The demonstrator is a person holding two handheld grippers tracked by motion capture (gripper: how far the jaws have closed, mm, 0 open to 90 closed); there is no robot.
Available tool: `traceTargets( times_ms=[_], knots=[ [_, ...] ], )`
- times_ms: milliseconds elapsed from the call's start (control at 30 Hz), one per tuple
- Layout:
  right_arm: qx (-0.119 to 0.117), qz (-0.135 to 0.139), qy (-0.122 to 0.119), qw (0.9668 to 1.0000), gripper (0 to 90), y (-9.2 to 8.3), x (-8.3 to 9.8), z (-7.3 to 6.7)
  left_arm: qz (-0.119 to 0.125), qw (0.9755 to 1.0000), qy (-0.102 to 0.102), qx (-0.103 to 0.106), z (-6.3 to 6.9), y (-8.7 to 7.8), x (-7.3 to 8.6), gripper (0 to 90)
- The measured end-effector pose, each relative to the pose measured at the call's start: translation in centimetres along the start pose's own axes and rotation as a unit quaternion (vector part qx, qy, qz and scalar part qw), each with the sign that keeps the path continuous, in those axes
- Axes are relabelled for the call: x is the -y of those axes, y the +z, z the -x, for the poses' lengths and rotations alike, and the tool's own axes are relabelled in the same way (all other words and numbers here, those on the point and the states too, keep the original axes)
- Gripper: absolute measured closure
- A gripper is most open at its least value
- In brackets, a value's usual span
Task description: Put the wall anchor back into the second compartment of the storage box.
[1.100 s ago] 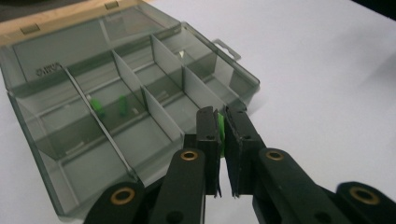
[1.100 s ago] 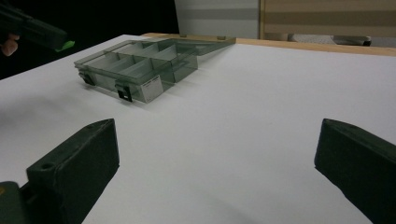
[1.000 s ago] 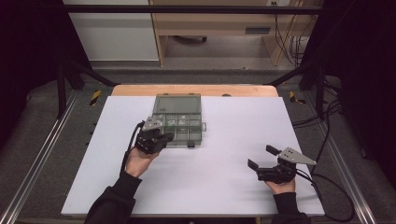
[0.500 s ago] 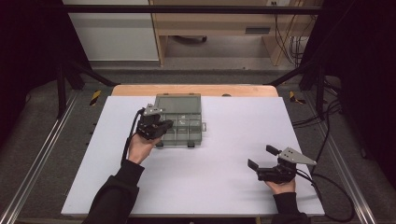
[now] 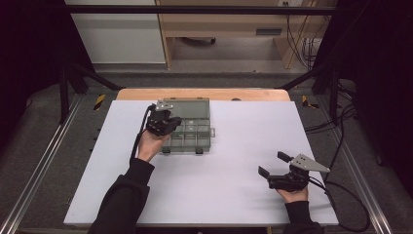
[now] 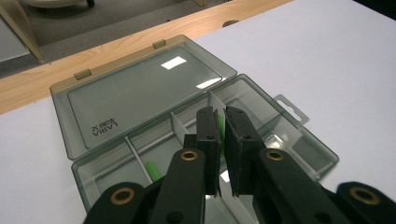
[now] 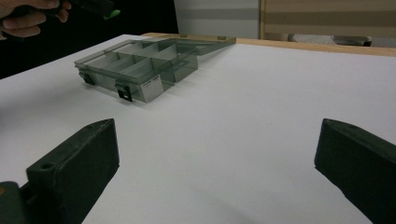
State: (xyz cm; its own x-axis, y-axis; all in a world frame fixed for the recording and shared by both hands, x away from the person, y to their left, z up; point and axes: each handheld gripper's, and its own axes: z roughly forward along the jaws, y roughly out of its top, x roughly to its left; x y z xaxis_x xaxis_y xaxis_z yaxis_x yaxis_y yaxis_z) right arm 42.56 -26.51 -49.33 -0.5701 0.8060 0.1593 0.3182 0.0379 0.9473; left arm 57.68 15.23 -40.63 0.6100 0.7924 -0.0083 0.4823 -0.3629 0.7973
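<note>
Green plastic piece (image 6: 220,127) is pinched tight in my left tool (image 6: 223,116), hanging just above the open compartment box (image 5: 195,130), because it looks bound for one of those divided cells below the tips. Another green piece (image 6: 153,171) already lies in a cell nearer me. Lid (image 6: 140,93) lies flat beyond. My right tool (image 5: 273,165) rests spread and empty on the worktop (image 5: 234,195), well clear, leaving room.

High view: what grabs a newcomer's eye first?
The open clear box at the table's far left, with the left gripper over its compartments, shut on a small green piece. The right gripper rests near the table's right front, jaws wide apart.
</note>
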Motion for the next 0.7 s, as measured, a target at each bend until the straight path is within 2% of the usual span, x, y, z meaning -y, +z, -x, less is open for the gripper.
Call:
traceTargets(
  times_ms=[333,700],
  knots=[
    [0.0,-0.001,0.0,1.0,0.2,0.0,0.0,0.0,-0.019,0.9998,-0.001,-0.008,-1.1,2.2,0.7,84.5],
    [0.0,-0.002,0.001,1.0,0.2,0.0,0.0,0.0,-0.038,0.9991,-0.003,-0.017,-2.2,3.9,1.5,84.5]
  ],
)
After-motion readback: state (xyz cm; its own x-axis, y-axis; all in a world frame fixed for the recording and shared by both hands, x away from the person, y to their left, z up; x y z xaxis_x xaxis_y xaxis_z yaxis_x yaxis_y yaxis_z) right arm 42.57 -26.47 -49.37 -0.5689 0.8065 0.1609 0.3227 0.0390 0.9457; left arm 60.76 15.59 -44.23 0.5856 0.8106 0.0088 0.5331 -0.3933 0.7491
